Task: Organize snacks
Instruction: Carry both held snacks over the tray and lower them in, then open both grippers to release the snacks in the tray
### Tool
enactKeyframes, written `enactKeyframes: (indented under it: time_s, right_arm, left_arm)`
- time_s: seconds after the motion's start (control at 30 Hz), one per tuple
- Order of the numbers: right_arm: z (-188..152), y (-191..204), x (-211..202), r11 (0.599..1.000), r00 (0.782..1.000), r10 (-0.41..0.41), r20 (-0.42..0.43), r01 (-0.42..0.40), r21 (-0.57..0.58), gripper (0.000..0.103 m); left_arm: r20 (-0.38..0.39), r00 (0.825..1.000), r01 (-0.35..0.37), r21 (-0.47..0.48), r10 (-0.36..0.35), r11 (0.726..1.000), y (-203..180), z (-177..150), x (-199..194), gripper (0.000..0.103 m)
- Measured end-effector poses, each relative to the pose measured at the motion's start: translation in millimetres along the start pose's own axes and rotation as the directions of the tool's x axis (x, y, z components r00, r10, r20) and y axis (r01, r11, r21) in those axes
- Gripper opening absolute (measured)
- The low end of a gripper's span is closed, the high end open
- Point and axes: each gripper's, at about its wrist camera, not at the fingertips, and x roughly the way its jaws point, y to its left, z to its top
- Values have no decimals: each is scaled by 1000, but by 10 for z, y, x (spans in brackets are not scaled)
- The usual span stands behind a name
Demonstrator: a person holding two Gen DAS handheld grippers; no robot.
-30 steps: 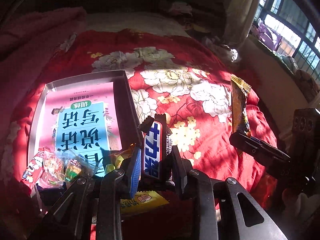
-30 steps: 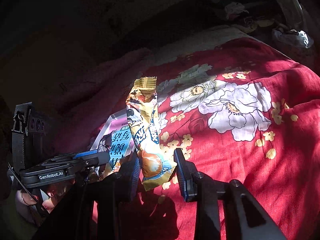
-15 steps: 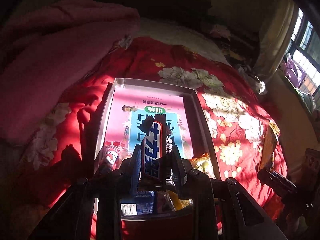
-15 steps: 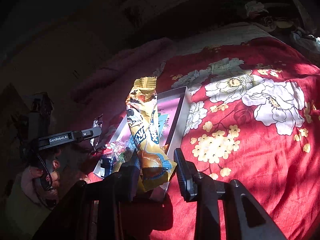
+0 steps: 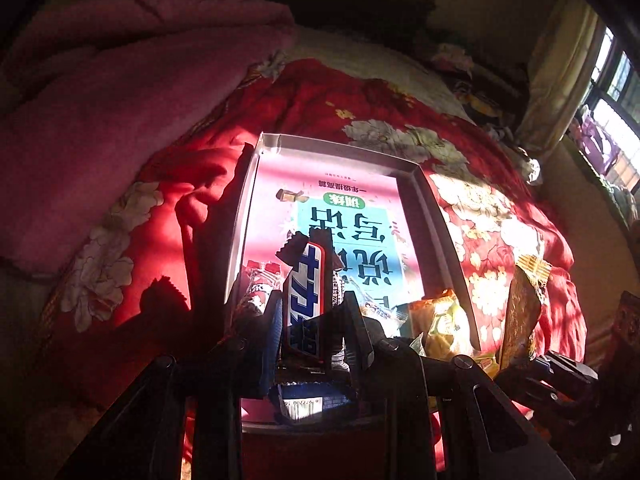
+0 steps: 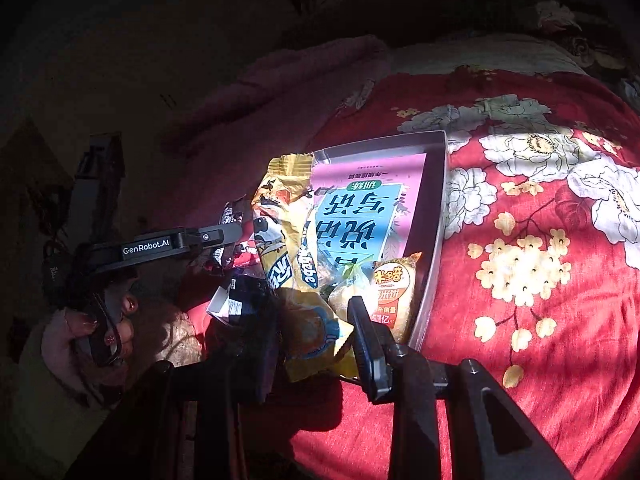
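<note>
**A:** Two snacks are poised over a shallow, grey-walled cardboard tray (image 5: 434,216) lying on a red floral quilt (image 6: 532,320). What could spoil the drop?

**B:** Crowding, most likely. The tray's near end is already heaped with small wrapped sweets (image 5: 438,326), so a bar let go there could slide off the heap and over the near rim onto the quilt. The quilt is soft and lumpy too; I'd judge that a nudge to a wall could tip the tray.

**A:** And the claws?

**B:** The left gripper (image 5: 312,320) is clenched on a brown chocolate bar with a blue-and-white label (image 5: 306,292), standing upright above the tray's near edge. The right gripper (image 6: 316,332) is grasping a long yellow plastic-wrapped snack pack (image 6: 288,248) by its lower end, also upright, above the near left corner as the right wrist camera sees it. Both are pinched low, so the tall wrappers could topple sideways on release, and the two grippers are close enough to knock each other.

**A:** How does the tray itself look?

**B:** It is rectangular, with a pink-and-blue printed sheet (image 5: 344,216) lining its floor. The far half is bare and sunlit, with room to spare.
</note>
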Motion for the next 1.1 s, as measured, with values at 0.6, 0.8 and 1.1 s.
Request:
enactKeyframes:
  time_s: [0.6,0.8,1.1]
  right_arm:
    - [91,151,250,998,997,-66,-38,65,-10,34]
    - [96,189,361,993,992,-116,-54,114,-37,34]
    - [73,250,290,989,991,-133,-30,130,-73,43]
  left_arm:
    - [-8,1000,25,64,-24,998,-73,-77,151,29]
    - [-22,999,29,70,-27,997,-80,-97,213,29]
    - [-12,999,49,72,-48,996,-113,-85,184,30]
